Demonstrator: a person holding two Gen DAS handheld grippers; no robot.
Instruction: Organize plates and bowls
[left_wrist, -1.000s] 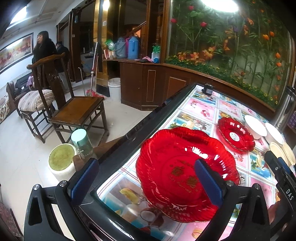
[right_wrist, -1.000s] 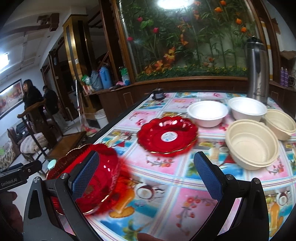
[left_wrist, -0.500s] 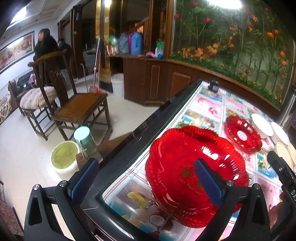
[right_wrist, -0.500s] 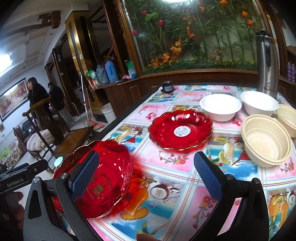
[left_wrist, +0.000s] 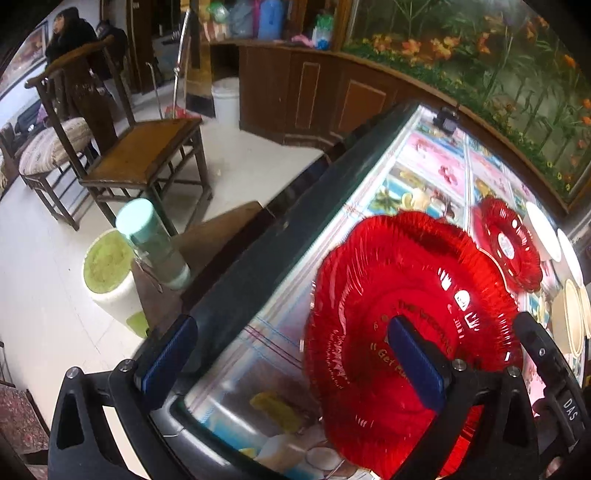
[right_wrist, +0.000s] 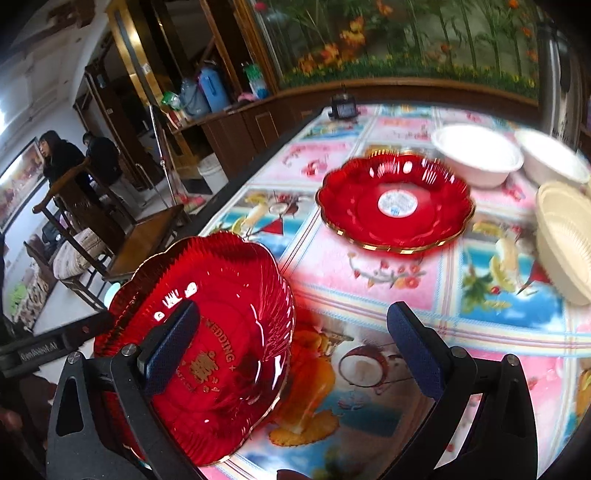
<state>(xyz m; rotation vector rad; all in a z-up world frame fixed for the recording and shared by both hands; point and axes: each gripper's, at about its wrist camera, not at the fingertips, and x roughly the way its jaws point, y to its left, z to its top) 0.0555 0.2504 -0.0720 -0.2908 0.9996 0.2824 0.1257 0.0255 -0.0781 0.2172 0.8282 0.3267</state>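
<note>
Clearly "WEDDING" in gold on the tilted red plate (right_wrist: 207, 343).

Wide-open left hand-held gripper (left_wrist: 295, 363) over desk (left_wrist: 417, 166) edge, tilted large red plate (left_wrist: 388, 295) behind right finger.

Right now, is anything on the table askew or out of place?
Yes. The large red plate near the table's left edge is tipped up on its side, not lying flat, unlike the smaller red plate, which sits level. What props it is unclear. Both grippers are open. No spill or breakage shows.
</note>
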